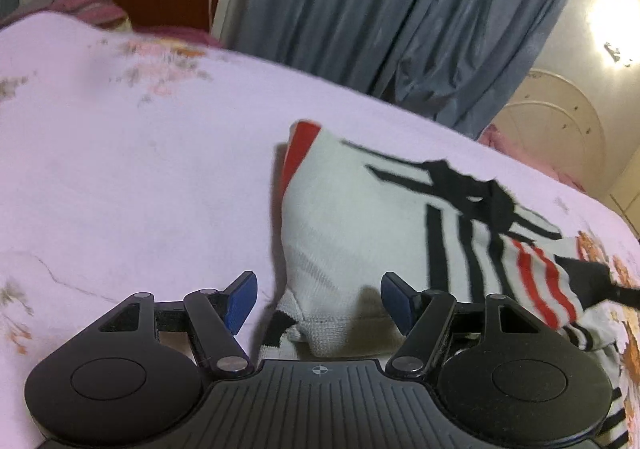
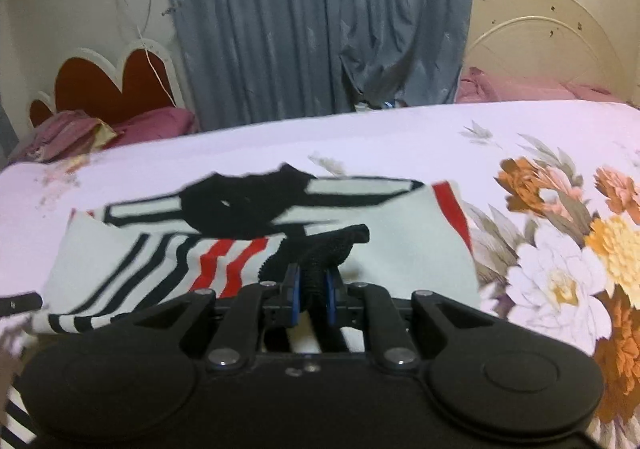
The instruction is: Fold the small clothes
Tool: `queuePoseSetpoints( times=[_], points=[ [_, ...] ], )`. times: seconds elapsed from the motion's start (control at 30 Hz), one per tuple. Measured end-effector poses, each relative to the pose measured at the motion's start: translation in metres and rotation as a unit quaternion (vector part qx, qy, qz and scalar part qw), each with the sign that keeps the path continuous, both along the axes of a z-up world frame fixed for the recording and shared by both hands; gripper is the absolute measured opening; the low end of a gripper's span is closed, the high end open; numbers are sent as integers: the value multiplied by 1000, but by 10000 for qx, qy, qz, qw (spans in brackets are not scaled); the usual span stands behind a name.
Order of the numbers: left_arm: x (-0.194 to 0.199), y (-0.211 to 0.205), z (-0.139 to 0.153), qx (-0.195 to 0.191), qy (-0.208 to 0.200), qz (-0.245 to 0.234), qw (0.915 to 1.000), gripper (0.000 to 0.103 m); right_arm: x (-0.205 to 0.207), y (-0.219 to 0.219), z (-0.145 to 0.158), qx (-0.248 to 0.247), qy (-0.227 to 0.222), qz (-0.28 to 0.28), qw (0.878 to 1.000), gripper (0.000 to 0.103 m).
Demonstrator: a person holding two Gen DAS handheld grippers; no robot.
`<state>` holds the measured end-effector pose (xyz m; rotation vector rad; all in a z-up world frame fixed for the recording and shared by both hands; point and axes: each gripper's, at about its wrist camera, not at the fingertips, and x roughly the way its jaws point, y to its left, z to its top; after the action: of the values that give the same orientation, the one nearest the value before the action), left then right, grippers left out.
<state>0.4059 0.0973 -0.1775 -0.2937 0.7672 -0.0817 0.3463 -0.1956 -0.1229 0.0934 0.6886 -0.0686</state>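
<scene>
Right wrist view showed the right gripper (image 2: pixel 307 287) nearest of all, its 2 blue pads pressed together on a black knit edge (image 2: pixel 320 249) of the small garment (image 2: pixel 400 249), the pinched fabric bunching up just beyond the fingertips. The garment, white with black and red stripes, lay on the floral bedsheet (image 2: pixel 560 249) directly ahead of that gripper, and its long axis ran left to right across the view, square to the fingers. Farther off stood the grey curtain (image 2: pixel 320 29) and the headboards.

In the left wrist view the left gripper (image 1: pixel 318 299) was spread wide, holding nothing. A white ribbed corner (image 1: pixel 320 329) of the garment sat between its fingers, close to the palm, though whether a pad touched it could not be told. From there the cloth ran ahead and off to the right toward the striped end.

Judging from this, the right hand already held its edge, while the left was the one that needed to close on the near corner before any fold could be carried across the short axis.
</scene>
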Motion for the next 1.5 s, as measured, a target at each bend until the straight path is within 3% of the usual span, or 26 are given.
queuePoseSetpoints(
  times=[0.1,0.2,0.27,0.33,0.5,0.53,0.57,0.6,0.7,0.77,0.9,1.0,1.03,1.07,1.3,1.4,1.5],
  points=[
    [3,1,-12,26,165,80,9998,67,10,-7,-24,243,637,-22,9977,13],
    [-2,-2,-12,257,35,-6,9997,59,1,-15,-22,469,481,-147,9976,22],
    [-6,1,-12,222,-7,1,9998,54,-7,-31,-16,982,311,-296,9942,38],
    [-7,2,-13,189,-18,2,9998,51,-12,-42,-14,1227,233,-454,9911,44],
    [-5,-5,-13,369,-80,-71,9993,46,-4,-38,-26,1469,518,-292,9874,40],
    [-5,-5,-13,385,-91,-80,9992,46,-1,-34,-29,1445,523,-278,9877,36],
    [-4,-4,-13,390,-92,-90,9992,46,1,-29,-31,1363,526,-282,9889,19],
    [-4,-4,-12,402,-95,-104,9991,44,4,-25,-33,1253,577,-287,9900,8],
    [-6,-5,-11,384,-108,-124,9991,41,3,-15,-23,1064,404,-159,9934,8],
    [-6,-5,-11,372,-89,-106,9992,41,-2,-7,-13,529,161,-61,9985,8],
    [-1,-4,-2,248,75,-21,9997,42,7,-15,-28,515,680,-78,9963,9],
    [3,3,5,33,127,72,9999,48,0,-25,-20,847,352,-268,9954,31],
    [6,5,6,-56,126,128,9998,48,-2,-31,-15,1054,156,-334,9937,47],
    [10,7,6,-120,138,172,9997,48,-3,-34,-12,1139,13,-376,9928,52],
    [59,12,-7,-350,209,498,9979,48,28,-38,-29,1018,317,-532,9929,45],
    [80,9,-10,-271,146,544,9980,48,34,-33,-35,1013,336,-433,9933,37],
    [97,9,-12,-140,49,658,9977,48,39,-21,-35,600,266,-347,9972,16]
  ],
)
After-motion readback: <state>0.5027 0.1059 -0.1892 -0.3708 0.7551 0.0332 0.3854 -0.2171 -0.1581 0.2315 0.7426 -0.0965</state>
